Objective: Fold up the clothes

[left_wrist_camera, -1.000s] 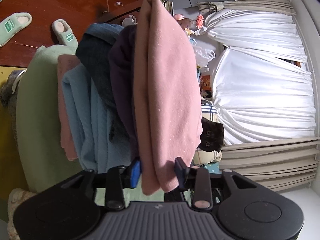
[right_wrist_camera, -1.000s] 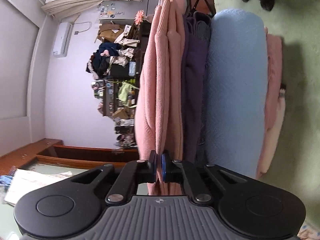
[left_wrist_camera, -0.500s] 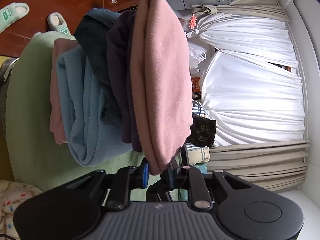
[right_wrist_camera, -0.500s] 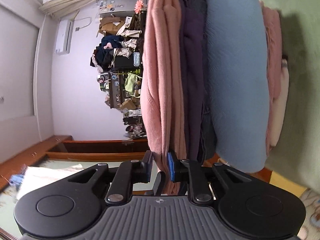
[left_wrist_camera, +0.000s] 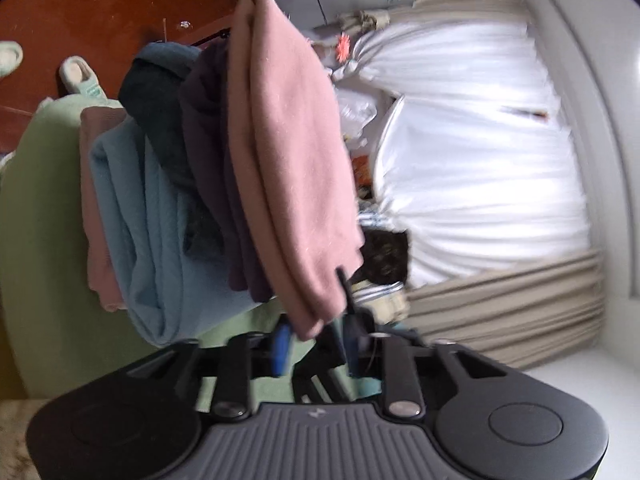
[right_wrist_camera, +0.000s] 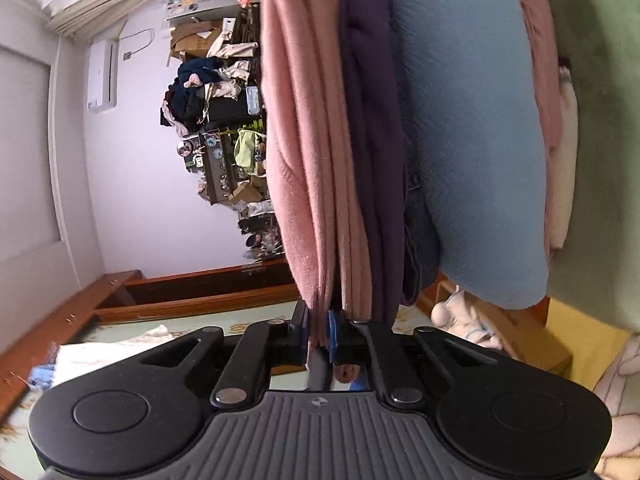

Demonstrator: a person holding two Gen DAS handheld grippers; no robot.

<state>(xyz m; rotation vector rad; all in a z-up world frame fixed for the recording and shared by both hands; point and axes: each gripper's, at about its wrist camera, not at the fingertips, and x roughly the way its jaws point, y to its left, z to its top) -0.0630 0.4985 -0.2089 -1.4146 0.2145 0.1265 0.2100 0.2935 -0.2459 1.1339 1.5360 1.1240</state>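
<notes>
The pink sweater (left_wrist_camera: 288, 168) lies folded on top of a stack of folded clothes, though both cameras are turned sideways, so the stack looks like it stands on its edge. In the left wrist view, the left gripper (left_wrist_camera: 316, 346) sits at about 6 o'clock from the sweater. Its jaws are opening, with the sweater's corner hanging between the blue pads (left_wrist_camera: 280, 344), and the pads are not pressing on it. In the right wrist view, the right gripper (right_wrist_camera: 319, 334) is also at 6 o'clock under the pink sweater (right_wrist_camera: 304, 128). Its jaws are closing, and they pinch a thin edge of the pink cloth. Next to the pink sweater is a dark purple top (right_wrist_camera: 372, 140), then a light blue blanket (right_wrist_camera: 472, 128). The stack rests on a green cover (left_wrist_camera: 44, 232). A black cat (left_wrist_camera: 386, 256) sits at 3 o'clock from the gripped corner, near the white curtain (left_wrist_camera: 480, 160).
</notes>
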